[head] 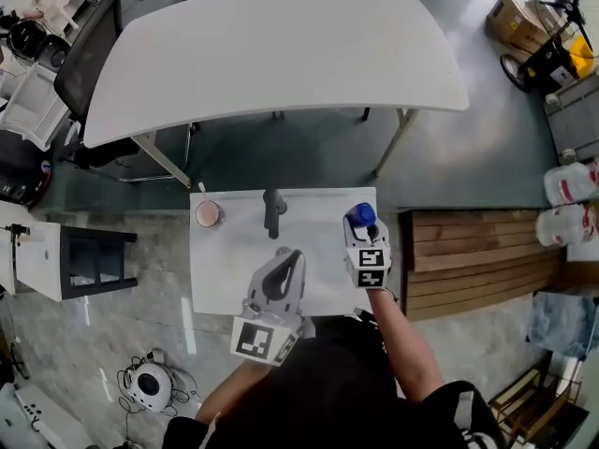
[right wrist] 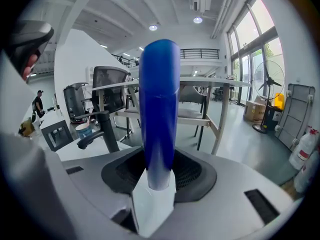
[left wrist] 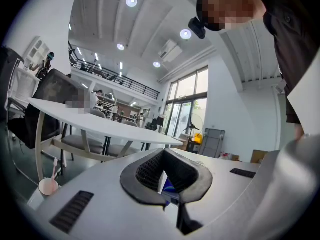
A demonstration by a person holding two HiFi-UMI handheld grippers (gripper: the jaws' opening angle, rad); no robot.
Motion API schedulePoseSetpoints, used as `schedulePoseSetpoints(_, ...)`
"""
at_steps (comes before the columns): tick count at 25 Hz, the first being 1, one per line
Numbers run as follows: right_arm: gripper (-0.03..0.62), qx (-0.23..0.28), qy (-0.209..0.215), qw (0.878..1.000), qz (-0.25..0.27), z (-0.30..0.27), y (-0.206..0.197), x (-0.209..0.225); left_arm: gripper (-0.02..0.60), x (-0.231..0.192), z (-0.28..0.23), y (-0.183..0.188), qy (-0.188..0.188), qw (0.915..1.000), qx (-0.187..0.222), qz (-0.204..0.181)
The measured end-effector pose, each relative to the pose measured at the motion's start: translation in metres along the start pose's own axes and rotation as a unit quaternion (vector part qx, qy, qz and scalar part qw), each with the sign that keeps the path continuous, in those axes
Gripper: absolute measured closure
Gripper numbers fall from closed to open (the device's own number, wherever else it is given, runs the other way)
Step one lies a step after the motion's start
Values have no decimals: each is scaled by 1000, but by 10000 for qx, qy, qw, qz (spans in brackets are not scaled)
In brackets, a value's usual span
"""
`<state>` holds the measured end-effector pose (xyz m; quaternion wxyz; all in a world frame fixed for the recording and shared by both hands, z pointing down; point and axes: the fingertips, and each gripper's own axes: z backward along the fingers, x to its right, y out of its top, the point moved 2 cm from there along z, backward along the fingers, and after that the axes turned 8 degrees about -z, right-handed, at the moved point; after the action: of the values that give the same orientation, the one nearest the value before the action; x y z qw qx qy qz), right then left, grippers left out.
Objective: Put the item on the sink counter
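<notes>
Item: blue tube (right wrist: 159,109) with a white flat end is clamped in the right claw (right wrist: 159,173), roughly upright with the blue end up. It is held over the far right corner of the small white bench (head: 229,260); whether it touches the top cannot be told.
Idle side: the left claw (left wrist: 167,179) is drawn together over the bench's near middle. A blue-and-white sliver is seen in the slit, and what it is cannot be made out.
Risk 1: the tube is likely to topple if released standing, since it is tall and narrow and its base is not seen to be seated.
Risk 2: it could be dropped to the floor, because the bench's right and far edges lie just beside it.
Risk 3: the black faucet (head: 273,209) or the pink cup (head: 208,214) could be knocked if the tube is swung leftward.
Open room: bare surface is seen between faucet and right claw and across the bench's middle. Floor lies beyond all 4 edges, and the large white table (head: 281,45) stands well apart behind.
</notes>
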<state>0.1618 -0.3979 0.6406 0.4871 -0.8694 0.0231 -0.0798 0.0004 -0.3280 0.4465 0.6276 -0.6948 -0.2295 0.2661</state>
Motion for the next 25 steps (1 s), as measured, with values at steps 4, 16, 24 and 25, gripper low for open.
schedulePoseSetpoints(4,431,-115,-50,9999,3,-18,-8,9,566,0,-9,-2,31,9999,-64,121)
schedulePoseSetpoints(16,431,-346,-76,9994,-13,-52,-32,20,566,-10,-24,-9,126,9998,-161,89)
schedulePoseSetpoints(24,431,-388,-7,9992,15,-67,-36,19,566,-13,-31,-13,147,9996,-214,82)
schedulePoseSetpoints(25,431,-386,-3,9993,16,-68,-37,19,566,-13,-31,-13,150,9997,-202,80)
